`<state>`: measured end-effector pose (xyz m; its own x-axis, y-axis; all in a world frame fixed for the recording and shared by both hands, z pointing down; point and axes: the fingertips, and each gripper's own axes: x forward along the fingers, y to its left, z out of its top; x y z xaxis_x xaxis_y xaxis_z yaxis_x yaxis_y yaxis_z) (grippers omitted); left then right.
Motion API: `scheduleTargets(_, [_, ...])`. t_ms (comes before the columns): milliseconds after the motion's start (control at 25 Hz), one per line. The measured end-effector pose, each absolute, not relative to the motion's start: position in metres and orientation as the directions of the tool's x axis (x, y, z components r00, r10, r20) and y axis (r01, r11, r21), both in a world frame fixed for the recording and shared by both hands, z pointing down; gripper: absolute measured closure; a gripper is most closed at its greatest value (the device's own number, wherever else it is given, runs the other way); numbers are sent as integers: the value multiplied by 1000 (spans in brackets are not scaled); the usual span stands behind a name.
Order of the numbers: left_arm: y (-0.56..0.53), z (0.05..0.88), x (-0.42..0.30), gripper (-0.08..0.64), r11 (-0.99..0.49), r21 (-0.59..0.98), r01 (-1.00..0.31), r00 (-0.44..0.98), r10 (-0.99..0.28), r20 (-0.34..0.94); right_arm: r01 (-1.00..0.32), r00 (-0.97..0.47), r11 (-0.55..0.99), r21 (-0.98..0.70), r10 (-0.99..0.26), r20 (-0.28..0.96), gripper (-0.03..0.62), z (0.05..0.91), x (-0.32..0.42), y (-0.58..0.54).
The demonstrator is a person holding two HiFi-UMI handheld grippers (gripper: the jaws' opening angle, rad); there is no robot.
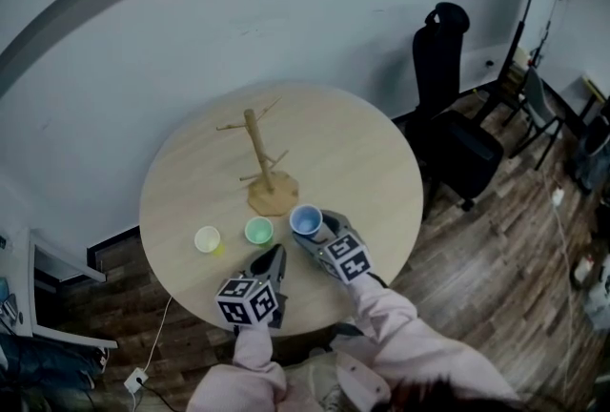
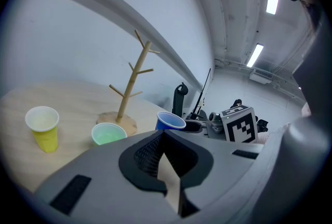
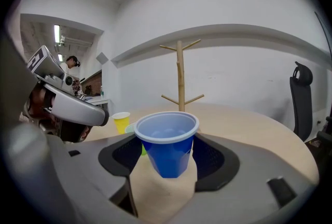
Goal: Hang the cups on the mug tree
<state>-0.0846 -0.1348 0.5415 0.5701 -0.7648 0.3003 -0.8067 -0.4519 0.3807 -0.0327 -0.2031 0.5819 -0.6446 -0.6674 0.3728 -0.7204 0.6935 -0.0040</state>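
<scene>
**A:** Wood everywhere, then. What's the biggest piece?

**B:** The round pale table (image 1: 367,162). The wooden mug tree (image 1: 257,148) stands upright on it.

**A:** And the grippers, measured from that tree?

**B:** The right gripper (image 1: 317,233) sits just in front of the tree's base, on the person's side. Its jaws are spread wide but clamped on the blue cup (image 1: 306,220), which is upright with a pad against each side. The left gripper (image 1: 276,256) is farther from the tree, nearer the person. Its jaws are pressed together at the tips with nothing between them.

**A:** The smaller cups?

**B:** The green cup (image 1: 258,230) stands on the table near the tree's base, just beside the blue one. The yellow cup (image 1: 208,239) stands farther out to the tree's left, apart from the green.
</scene>
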Motion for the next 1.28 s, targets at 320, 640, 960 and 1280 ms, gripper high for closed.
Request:
scheduleTargets(320, [-165, 533, -70, 565, -418, 383, -824, 536, -794, 286, -666, -681, 746, 16, -617, 393, 296, 574, -26, -236])
scheduleTargets(640, [-187, 522, -56, 565, -375, 385, -843, 496, -820, 287, -620, -695, 784, 23, -564, 446, 296, 572, -14, -262])
scheduleTargets(960, [-205, 522, -51, 565, -318, 400, -860, 446, -849, 282, -565, -717, 824, 44, -517, 468, 300, 563, -17, -286])
scheduleTargets(1280, [-224, 517, -46, 565, -288, 399, -871, 413, -868, 276, -531, -731, 845, 57, -491, 474, 301, 558, -17, -311])
